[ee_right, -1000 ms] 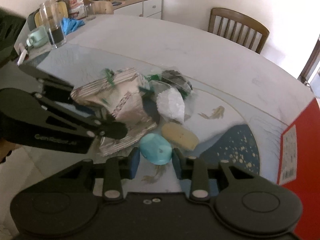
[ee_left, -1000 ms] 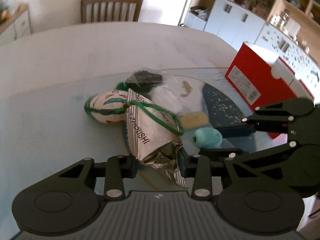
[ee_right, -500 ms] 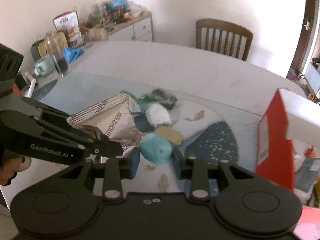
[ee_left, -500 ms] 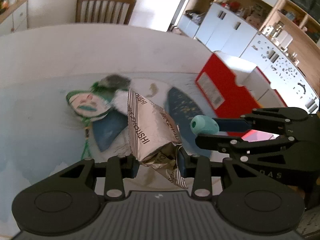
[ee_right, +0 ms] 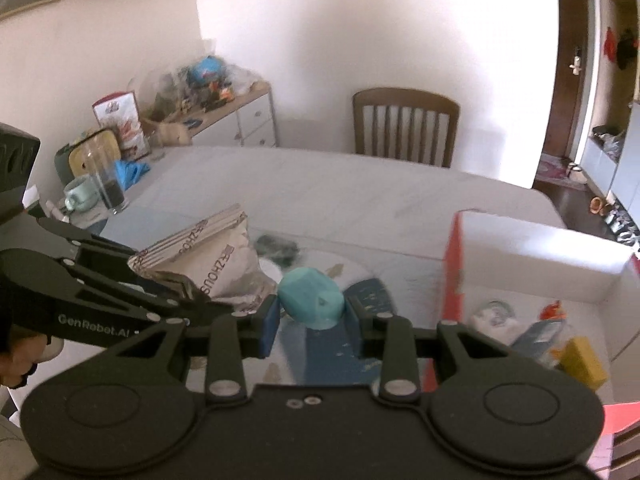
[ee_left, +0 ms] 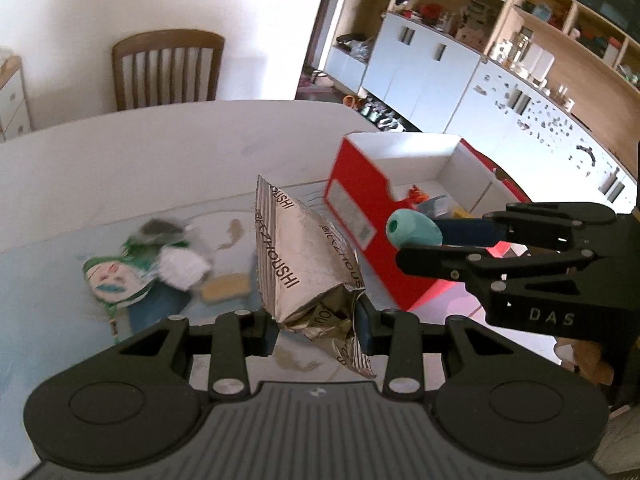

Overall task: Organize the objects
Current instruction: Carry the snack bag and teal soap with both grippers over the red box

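The left gripper [ee_left: 314, 324] is clamped on the crumpled lower end of a silver foil packet [ee_left: 298, 264], which stands up tilted between its jaws, clear of the table [ee_left: 132, 168]; dark lettering runs along its flat sealed edge. The right gripper [ee_right: 310, 316] is closed on a small teal lump [ee_right: 311, 300], rounded and faceted, with a hole in one end that only the left wrist view shows. Both things hang above the near part of the table, the teal lump to the right of the packet and just left of the red box [ee_left: 360, 220].

The table is pale, with a light blue mat [ee_left: 48, 304] printed with fish and a dark blue patch. Left on the mat lie a white and green pouch [ee_left: 114, 280], a white crumpled bag [ee_left: 182, 266], a dark blurred item [ee_left: 158, 230] and a tan block [ee_left: 224, 288], all close together. The red box sits at the right edge, open, white inside.

A wooden chair [ee_left: 168, 68] stands at the far side against a white wall.

The left wrist view shows white cupboards and wooden shelves [ee_left: 500, 60] far right. The right wrist view looks deeper into the box, where a yellow block [ee_right: 582, 364], a small orange item and blurred pieces lie, and shows a glass [ee_right: 106, 182], a green mug [ee_right: 80, 194], a cluttered sideboard [ee_right: 240, 116] far left and a brown door [ee_right: 572, 68] far right.
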Action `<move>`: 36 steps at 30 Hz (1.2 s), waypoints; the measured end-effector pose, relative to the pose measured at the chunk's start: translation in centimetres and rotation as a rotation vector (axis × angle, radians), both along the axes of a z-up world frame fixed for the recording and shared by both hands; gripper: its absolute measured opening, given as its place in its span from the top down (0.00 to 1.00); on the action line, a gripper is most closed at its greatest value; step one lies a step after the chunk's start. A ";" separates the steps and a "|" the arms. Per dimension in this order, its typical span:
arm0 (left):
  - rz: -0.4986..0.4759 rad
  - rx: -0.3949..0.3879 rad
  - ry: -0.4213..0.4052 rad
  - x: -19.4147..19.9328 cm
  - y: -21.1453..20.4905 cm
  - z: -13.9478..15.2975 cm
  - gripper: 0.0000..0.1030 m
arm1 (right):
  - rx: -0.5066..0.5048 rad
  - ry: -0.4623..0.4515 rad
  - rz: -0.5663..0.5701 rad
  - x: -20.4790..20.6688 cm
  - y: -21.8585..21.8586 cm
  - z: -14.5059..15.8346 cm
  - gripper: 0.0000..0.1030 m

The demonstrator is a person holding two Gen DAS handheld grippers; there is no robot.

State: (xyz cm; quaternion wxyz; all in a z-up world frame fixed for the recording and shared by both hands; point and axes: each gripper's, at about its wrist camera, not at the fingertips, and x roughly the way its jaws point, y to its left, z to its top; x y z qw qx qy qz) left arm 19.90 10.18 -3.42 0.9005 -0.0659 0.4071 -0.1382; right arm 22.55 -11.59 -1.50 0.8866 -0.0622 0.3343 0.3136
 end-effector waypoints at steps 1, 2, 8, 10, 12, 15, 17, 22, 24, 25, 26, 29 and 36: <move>-0.005 0.005 -0.005 0.1 -0.6 0.3 0.65 | 0.004 -0.003 -0.005 0.0 -0.6 0.1 0.68; -0.012 0.010 -0.008 0.2 -1.2 0.6 0.65 | 0.008 -0.006 -0.012 0.0 -1.2 0.3 0.68; -0.053 0.042 -0.036 1.2 -5.5 2.0 0.65 | 0.028 -0.020 -0.050 0.5 -5.1 1.0 0.68; -0.067 0.052 -0.044 1.6 -6.7 2.3 0.65 | 0.033 -0.029 -0.063 0.6 -6.5 1.3 0.68; -0.081 0.062 -0.053 2.0 -8.2 2.7 0.65 | 0.038 -0.036 -0.075 0.9 -7.8 1.4 0.68; -0.100 0.081 -0.065 2.8 -10.2 3.1 0.65 | 0.044 -0.046 -0.098 1.2 -9.9 1.6 0.68; -0.114 0.091 -0.074 3.2 -11.6 3.4 0.65 | 0.046 -0.051 -0.112 1.5 -11.3 1.7 0.68; -0.144 0.110 -0.086 4.4 -14.9 3.7 0.65 | 0.046 -0.060 -0.144 2.1 -14.5 1.5 0.68; -0.156 0.118 -0.088 5.0 -16.1 3.7 0.65 | 0.044 -0.060 -0.155 2.5 -15.7 1.4 0.68; -0.160 0.122 -0.088 5.4 -16.7 3.6 0.65 | 0.044 -0.060 -0.161 2.7 -16.3 1.3 0.68; -0.163 0.125 -0.087 5.6 -17.3 3.6 0.65 | 0.042 -0.060 -0.167 2.9 -16.8 1.2 0.68; -0.176 0.136 -0.087 6.5 -18.9 3.3 0.65 | 0.038 -0.057 -0.184 3.5 -18.5 1.0 0.68; -0.178 0.164 -0.066 9.0 -21.3 2.2 0.65 | -0.006 -0.032 -0.218 5.2 -21.1 -0.3 0.68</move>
